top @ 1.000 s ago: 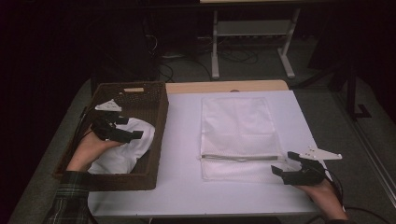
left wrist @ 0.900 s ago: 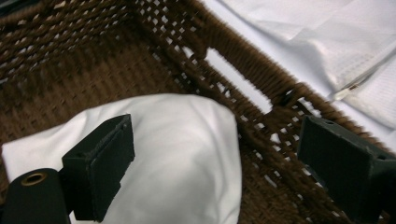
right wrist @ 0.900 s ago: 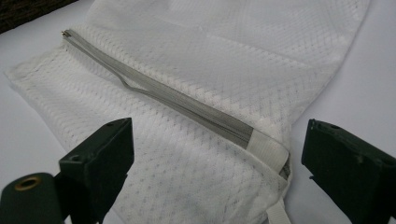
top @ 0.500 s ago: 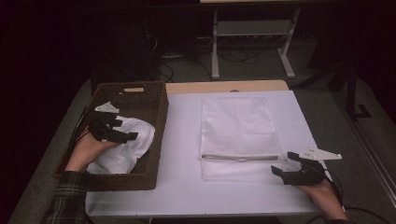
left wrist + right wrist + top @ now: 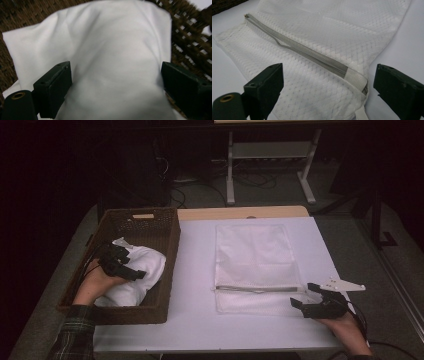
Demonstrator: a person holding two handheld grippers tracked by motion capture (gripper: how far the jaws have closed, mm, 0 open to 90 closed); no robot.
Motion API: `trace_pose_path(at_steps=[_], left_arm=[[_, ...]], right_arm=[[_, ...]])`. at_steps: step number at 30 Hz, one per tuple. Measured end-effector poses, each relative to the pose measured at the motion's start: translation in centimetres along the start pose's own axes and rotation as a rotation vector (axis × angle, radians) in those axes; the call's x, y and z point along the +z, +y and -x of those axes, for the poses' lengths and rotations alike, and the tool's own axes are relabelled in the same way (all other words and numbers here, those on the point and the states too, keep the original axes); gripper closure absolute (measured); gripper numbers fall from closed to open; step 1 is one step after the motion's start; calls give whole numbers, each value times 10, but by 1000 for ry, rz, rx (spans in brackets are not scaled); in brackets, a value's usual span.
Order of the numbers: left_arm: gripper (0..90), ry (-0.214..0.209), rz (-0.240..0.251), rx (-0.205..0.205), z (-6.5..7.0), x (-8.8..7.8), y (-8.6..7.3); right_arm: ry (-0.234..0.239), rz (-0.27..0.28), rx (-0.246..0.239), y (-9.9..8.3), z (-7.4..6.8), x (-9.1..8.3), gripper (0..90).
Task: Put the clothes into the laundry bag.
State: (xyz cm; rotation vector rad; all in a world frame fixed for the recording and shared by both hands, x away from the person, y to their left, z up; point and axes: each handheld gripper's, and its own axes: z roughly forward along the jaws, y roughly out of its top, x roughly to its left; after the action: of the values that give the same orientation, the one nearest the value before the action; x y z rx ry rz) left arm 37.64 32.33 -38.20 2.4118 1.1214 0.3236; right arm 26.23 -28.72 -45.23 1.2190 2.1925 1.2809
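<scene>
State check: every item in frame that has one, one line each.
Mesh bag: flat on the table, zipper closed.
Cloth: bunched in the basket.
Left gripper: open, jaws either side of the cloth.
Right gripper: open, at the bag's near corner.

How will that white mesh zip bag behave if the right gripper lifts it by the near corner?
The mesh bag lies flat and thin with a rippled zipper, so it will probably droop limply. It looks light, likely dragging across the smooth table before lifting. The right gripper stands open at its corner.
</scene>
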Motion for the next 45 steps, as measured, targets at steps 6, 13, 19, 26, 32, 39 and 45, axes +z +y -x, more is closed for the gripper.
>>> trace_pose_path(at_steps=[6, 13, 19, 26, 32, 39, 45], left_arm=[[106, 2, -60, 4, 0, 7, -5], [98, 3, -120, -10, 2, 13, -7], [81, -6, -151, -37, 0, 22, -11], [75, -8, -150, -47, 1, 28, -13], [72, 7, -161, -41, 2, 33, -11], [77, 13, -171, -30, 2, 34, -10], [146, 29, -183, -16, 5, 31, -8]], right_arm=[[0, 0, 0, 0, 0, 0, 88], [-1, -1, 0, -1, 0, 0, 89], [-2, -2, 1, -1, 0, -1, 89], [-4, -8, -2, -1, -1, 0, 89], [-5, -9, -4, -1, -1, 1, 89], [-3, -9, -7, 0, -1, 2, 90], [-4, -7, -9, 0, -1, 1, 91]])
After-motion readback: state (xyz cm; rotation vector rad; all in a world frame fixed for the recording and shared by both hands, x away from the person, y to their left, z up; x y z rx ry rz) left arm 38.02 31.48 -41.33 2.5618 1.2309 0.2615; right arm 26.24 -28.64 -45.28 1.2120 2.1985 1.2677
